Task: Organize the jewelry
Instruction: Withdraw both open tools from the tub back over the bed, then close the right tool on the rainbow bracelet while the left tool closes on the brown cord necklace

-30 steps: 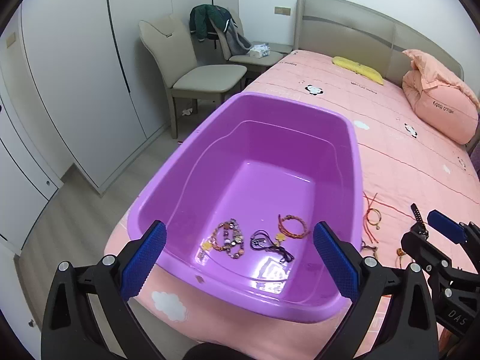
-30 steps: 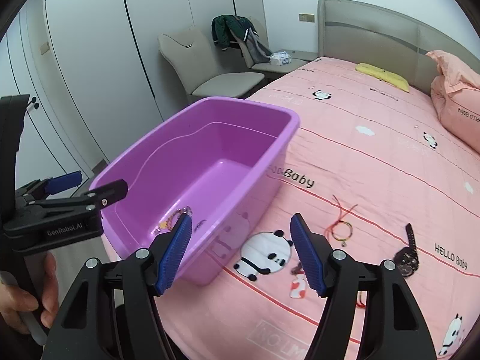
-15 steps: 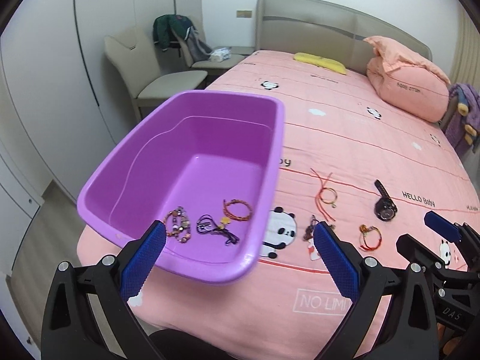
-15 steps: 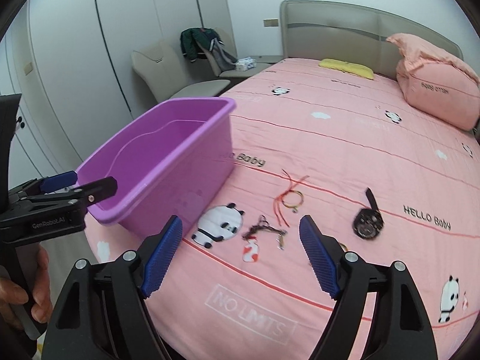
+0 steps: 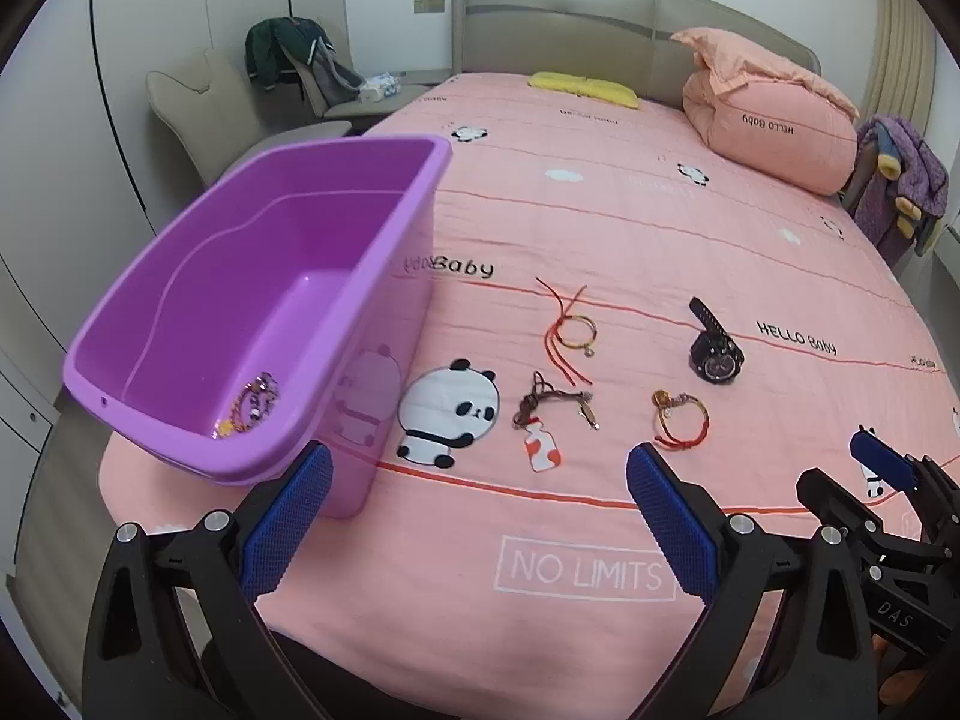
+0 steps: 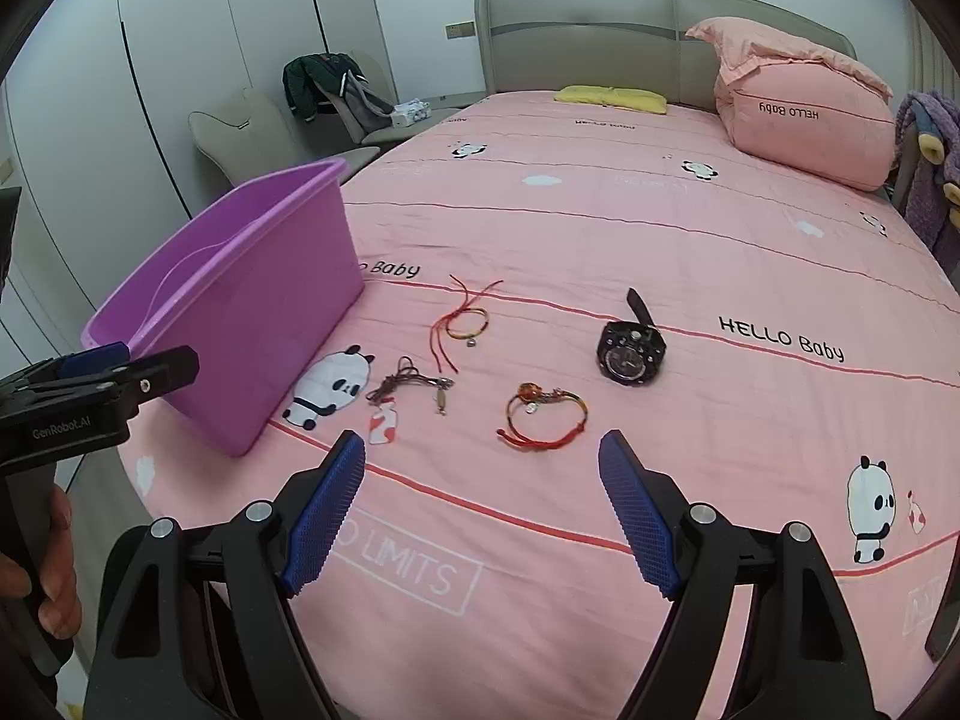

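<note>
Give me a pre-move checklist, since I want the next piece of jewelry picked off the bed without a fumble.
1. Left gripper empty, pads apart: ok.
2. Right gripper empty, pads apart: ok.
3. Purple plastic tub upright on the pink bedspread, open top unobstructed: ok.
4. Loose pieces lie apart from each other: red-cord bracelet with amber bead, black wristwatch, brown cord necklace with a bottle-shaped charm, red string bracelet with a small charm: ok.
5. Nearest target, the red-cord bracelet, sits ahead between the right gripper's pads: ok.
6. How many pieces are already in the tub: cannot tell; only one beaded bracelet shows.
</note>
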Demonstrator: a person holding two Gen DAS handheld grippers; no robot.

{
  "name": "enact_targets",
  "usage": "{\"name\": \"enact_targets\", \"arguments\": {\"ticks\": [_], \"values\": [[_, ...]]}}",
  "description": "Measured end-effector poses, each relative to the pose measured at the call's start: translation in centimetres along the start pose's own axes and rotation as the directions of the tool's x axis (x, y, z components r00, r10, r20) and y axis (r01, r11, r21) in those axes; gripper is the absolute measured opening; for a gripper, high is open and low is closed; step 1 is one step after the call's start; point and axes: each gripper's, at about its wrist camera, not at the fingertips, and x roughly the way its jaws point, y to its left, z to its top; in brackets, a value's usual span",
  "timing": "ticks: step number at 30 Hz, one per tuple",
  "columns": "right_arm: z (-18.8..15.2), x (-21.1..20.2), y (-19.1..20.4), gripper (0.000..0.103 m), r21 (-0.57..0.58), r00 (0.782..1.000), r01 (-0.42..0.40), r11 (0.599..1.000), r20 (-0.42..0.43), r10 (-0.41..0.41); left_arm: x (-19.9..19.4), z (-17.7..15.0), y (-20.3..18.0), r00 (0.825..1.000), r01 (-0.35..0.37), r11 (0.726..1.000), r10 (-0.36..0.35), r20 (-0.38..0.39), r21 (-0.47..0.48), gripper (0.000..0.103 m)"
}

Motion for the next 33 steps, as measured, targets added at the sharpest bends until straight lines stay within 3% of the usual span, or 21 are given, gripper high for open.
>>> {"name": "enact_targets", "arguments": {"ticks": [8, 18, 33], "values": [[-1.0, 2.1, -2.1, 0.077, 0.030, 0.999, 0.027, 0.999, -0.019, -0.026, 3.7, -1.3, -1.9, 0.998, 0.011, 1.000, -0.012, -0.057, -0.009, 0.097], [-0.9, 8.0, -4.8, 0.077, 0.069, 0.995, 0.059, 0.996, -0.082, -0.053, 10.5, -1.5, -2.3, 0.992, -0.018, 0.999, 0.014, -0.128, -0.033, 0.097], [0.1, 15.9, -7.7, 0.077, 0.093, 0.985, 0.085, 0.992, -0.156, -0.070, 18.8, 0.0, -2.4, 0.986, -0.059, 0.998, 0.061, -0.158, 0.016, 0.097]]}}
